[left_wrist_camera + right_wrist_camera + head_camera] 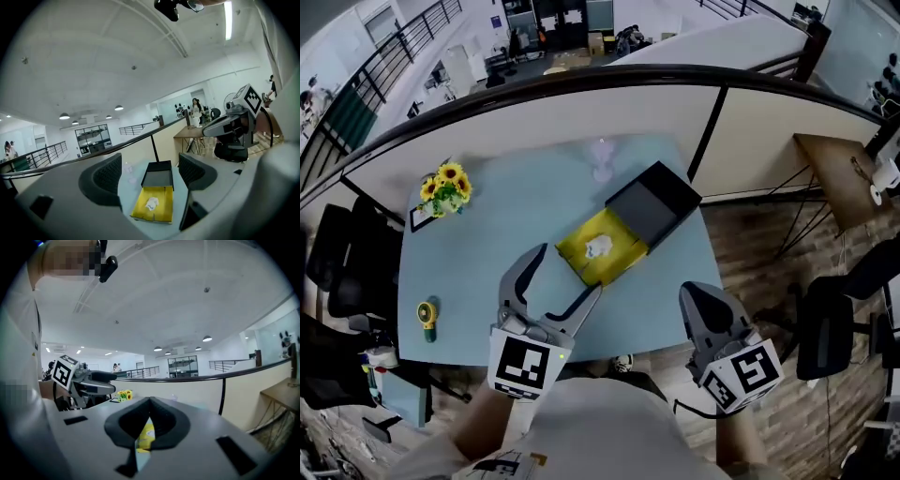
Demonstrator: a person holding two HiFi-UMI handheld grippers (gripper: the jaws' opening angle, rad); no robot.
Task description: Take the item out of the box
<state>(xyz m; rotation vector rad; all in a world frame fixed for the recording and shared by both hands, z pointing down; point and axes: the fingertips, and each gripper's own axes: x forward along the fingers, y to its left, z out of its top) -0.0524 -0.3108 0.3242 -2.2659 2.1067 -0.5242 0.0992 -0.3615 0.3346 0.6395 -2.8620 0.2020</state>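
Box is sitting open on the table, black lid lying back at its far side. White crumpled item is resting inside the box, on the yellow floor. Left gripper is hovering just beside the box's near edge, fingers spread wide and holding nothing. Right gripper is hanging to the near right of the box, apart from it, with jaws pressed together and empty.
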